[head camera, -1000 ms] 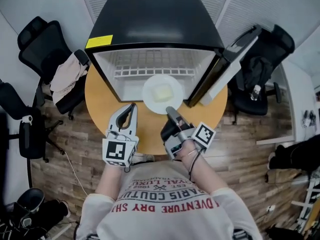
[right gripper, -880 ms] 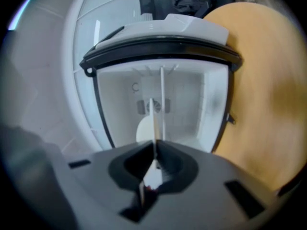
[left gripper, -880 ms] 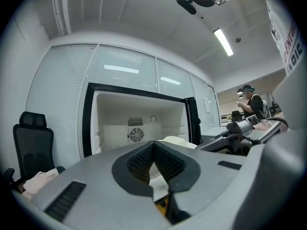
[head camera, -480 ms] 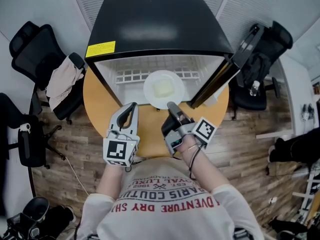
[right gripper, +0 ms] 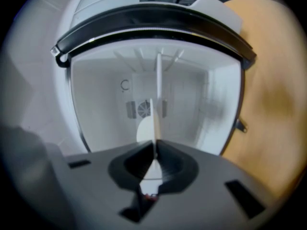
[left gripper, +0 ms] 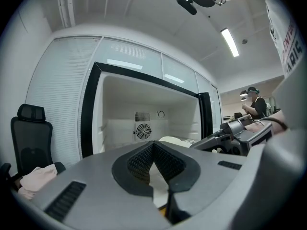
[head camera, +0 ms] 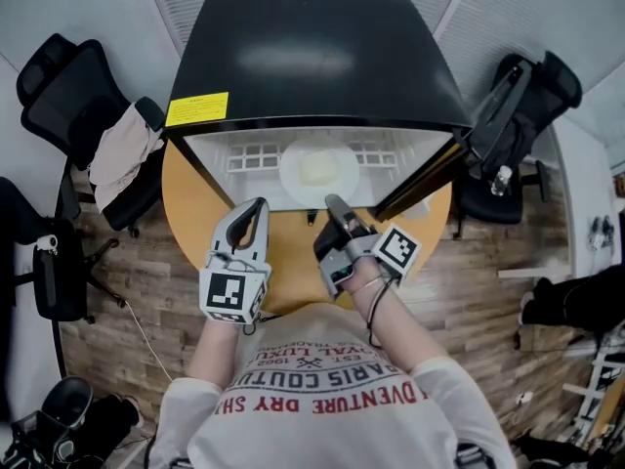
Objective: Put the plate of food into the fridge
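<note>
A white plate [head camera: 318, 168] with pale food on it hangs level just inside the open mini fridge [head camera: 312, 57], above its white floor. My right gripper [head camera: 332, 203] is shut on the plate's near rim; in the right gripper view the plate [right gripper: 156, 121] shows edge-on between the pads, with the fridge's [right gripper: 196, 95] white inside behind it. My left gripper [head camera: 257, 210] hovers over the table to the left of the plate, shut and holding nothing. The left gripper view looks past its shut jaws into the fridge [left gripper: 144, 123] and shows the plate [left gripper: 175, 140] to the right.
The fridge door [head camera: 444, 159] stands open to the right. The fridge sits on a round wooden table [head camera: 195, 213]. Black office chairs [head camera: 68, 96] stand at both sides, one with clothes over it. A wire shelf [head camera: 254, 156] lies inside the fridge.
My right gripper has carried the plate forward, from the fridge's front edge to inside the opening. The left gripper has hardly moved.
</note>
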Demonstrator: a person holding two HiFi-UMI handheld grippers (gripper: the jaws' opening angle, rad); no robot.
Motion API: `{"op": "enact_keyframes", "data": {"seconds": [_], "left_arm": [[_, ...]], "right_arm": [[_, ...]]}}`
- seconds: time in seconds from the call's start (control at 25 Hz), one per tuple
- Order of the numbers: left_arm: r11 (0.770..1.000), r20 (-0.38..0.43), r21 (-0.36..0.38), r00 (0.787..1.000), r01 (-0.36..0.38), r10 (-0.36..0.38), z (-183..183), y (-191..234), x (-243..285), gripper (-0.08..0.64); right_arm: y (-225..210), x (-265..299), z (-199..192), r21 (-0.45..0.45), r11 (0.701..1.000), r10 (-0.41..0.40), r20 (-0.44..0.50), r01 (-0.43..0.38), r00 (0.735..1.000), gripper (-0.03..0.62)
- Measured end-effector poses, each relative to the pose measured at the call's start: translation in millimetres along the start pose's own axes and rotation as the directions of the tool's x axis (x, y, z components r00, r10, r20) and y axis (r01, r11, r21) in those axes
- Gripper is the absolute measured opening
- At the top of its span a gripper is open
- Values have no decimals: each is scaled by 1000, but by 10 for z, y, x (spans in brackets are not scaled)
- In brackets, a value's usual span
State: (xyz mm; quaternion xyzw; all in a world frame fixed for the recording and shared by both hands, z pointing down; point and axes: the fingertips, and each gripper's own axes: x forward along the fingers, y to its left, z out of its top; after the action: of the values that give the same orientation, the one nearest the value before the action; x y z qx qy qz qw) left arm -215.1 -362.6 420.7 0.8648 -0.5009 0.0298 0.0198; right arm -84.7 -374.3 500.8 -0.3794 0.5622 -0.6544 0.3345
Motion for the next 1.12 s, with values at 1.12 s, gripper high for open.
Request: {"op": "enact_keyframes", "data": {"seconds": [1.12], "left_arm": [[1000, -2, -25, 1000, 7, -7, -107, 178, 436, 29]], "right_arm": [[36, 554, 260, -44, 999, 6, 42, -4, 999, 58]]}}
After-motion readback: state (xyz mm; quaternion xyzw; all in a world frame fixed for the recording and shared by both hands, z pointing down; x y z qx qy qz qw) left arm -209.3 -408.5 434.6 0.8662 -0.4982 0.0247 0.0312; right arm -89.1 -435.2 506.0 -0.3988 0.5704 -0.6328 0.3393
